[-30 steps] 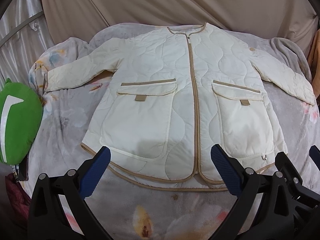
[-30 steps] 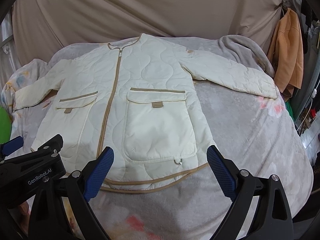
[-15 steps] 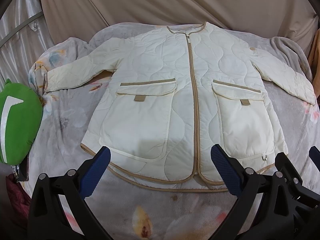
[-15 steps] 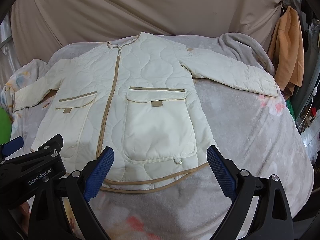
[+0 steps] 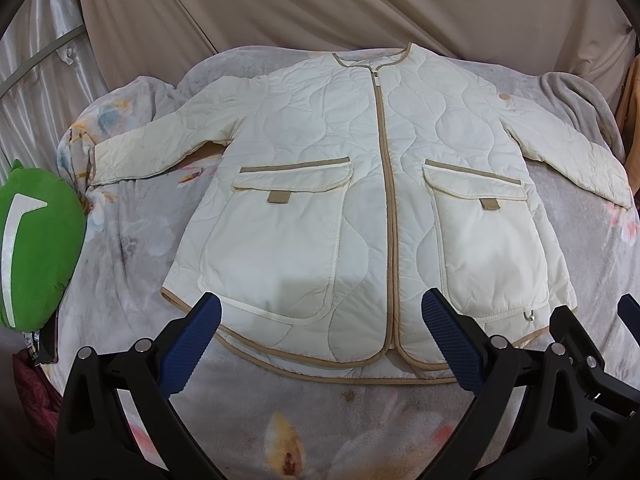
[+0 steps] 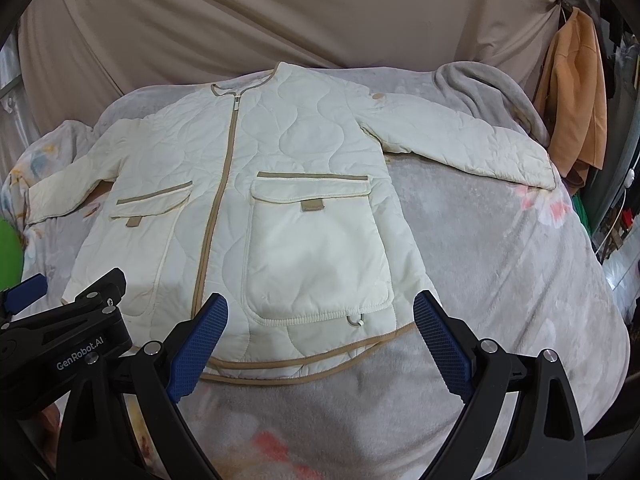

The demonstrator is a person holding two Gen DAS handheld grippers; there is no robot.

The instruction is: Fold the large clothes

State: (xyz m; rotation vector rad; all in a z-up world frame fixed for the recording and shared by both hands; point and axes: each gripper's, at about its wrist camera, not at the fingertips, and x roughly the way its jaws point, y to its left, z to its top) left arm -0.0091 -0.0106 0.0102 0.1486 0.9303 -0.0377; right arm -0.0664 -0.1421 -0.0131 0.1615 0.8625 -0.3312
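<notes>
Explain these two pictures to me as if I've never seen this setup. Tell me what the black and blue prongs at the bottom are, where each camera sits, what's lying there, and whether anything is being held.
There is no robot here. A person holds a two-finger gripper in each hand, and a fisheye camera on each looks forward along its fingers.

One picture comes from the left gripper, the other from the right gripper. The black prongs with blue ribbed pads are each gripper's own fingers. Each view also catches part of the other gripper at its edge.

Spread flat, front up, lies a cream quilted jacket with tan trim, zipped, sleeves out to both sides, on a grey floral blanket. A green cushion sits at the left, and an orange garment hangs at the right.

Nothing is held: both grippers are open, near the hem. No fold has been made.
</notes>
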